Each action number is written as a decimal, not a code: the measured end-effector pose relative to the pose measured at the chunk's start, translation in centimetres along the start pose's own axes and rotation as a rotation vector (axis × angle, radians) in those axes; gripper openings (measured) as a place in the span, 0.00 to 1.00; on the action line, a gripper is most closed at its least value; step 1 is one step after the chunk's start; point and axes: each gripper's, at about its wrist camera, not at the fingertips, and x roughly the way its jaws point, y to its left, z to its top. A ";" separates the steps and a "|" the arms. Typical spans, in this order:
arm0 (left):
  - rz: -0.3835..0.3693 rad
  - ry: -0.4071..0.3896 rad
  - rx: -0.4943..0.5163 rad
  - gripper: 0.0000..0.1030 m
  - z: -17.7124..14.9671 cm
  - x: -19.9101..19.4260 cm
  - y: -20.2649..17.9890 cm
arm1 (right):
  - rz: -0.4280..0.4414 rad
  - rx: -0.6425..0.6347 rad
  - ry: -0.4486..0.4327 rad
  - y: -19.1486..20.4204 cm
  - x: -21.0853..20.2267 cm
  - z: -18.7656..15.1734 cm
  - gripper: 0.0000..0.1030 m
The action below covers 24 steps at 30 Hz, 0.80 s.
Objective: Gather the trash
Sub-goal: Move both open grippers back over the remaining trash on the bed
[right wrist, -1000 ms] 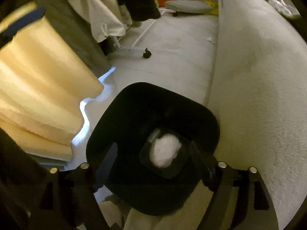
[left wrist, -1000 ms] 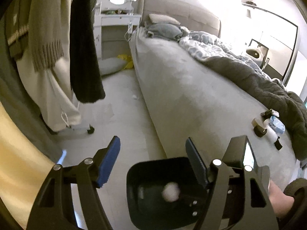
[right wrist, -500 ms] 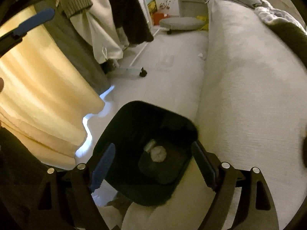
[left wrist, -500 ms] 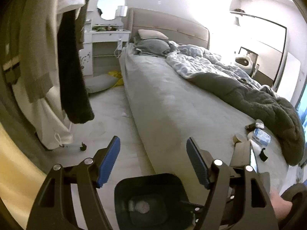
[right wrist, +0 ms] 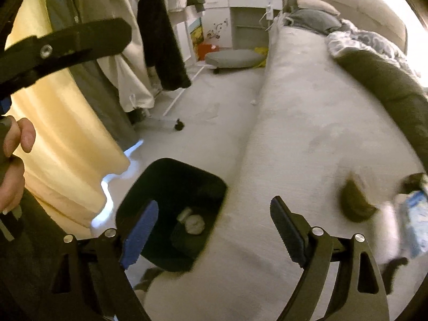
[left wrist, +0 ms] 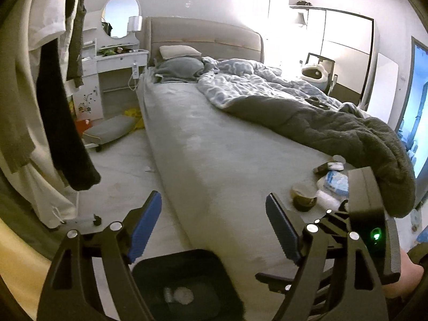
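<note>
A black bin stands on the floor against the bed's side, with a white crumpled wad at its bottom. My left gripper hangs above and beyond it, its jaws opening with nothing between them. In the right wrist view the bin and the wad lie under my right gripper, whose jaws are also opening and hold nothing. On the bed's near corner lie a brown tape roll, a blue-white wrapper and a small dark box. The roll and the wrapper are blurred in the right wrist view.
A grey bed with a dark blanket fills the right. Clothes hang on a wheeled rack at the left. A grey cushion and a white scrap lie on the floor. A yellow curtain is beside the bin.
Both grippers have risen and tipped up away from the bin, which now sits small at the lower edge. Their jaws have widened. The trash on the bed has entered the right wrist view.
</note>
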 end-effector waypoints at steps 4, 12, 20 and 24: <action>-0.024 0.003 0.002 0.82 0.0 0.7 -1.6 | -0.037 0.018 -0.024 -1.9 -1.4 -0.7 0.86; -0.060 0.018 0.013 0.86 0.1 2.3 -4.6 | -0.094 0.050 -0.056 -5.2 -3.9 -2.6 0.87; -0.083 0.061 0.035 0.87 -0.7 4.2 -7.1 | -0.156 0.075 -0.106 -8.4 -7.0 -4.1 0.88; -0.111 0.084 0.025 0.88 -1.2 5.2 -8.2 | -0.192 0.092 -0.137 -10.3 -8.6 -4.8 0.89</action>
